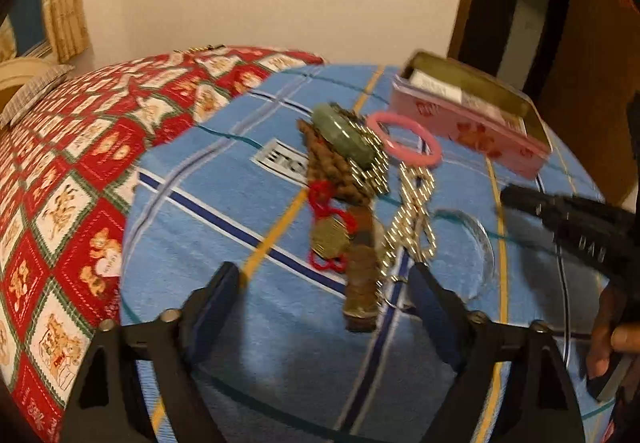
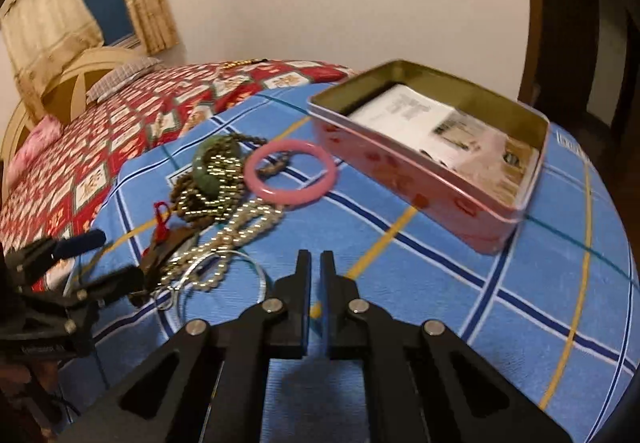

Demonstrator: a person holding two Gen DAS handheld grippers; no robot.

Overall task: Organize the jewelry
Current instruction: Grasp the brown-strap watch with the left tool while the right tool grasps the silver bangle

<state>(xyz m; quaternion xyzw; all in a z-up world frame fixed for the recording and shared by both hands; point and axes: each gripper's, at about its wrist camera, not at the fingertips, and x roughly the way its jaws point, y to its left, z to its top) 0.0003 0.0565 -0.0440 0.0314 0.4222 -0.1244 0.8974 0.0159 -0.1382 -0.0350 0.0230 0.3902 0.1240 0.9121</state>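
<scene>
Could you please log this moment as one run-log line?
left gripper: open over jewelry pile | right gripper: shut, empty | pink bangle: on cloth | pink tin: open

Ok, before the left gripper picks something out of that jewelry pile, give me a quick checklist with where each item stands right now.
1. Left gripper open: ok, fingers spread wide.
2. Target between its fingers: ok, the brown pendant lies there, but the pearl necklace reaches the right finger.
3. Single piece free to lift: not ok, the green bangle, brown beads and pearls overlap in one heap.
4. Pink tin open to receive: ok, lid off, papers inside.
5. Right gripper out of the way: ok, nearly shut, empty, beside the pile.
6. Pink bangle separate: cannot tell, it seems to touch the pearls.
</scene>
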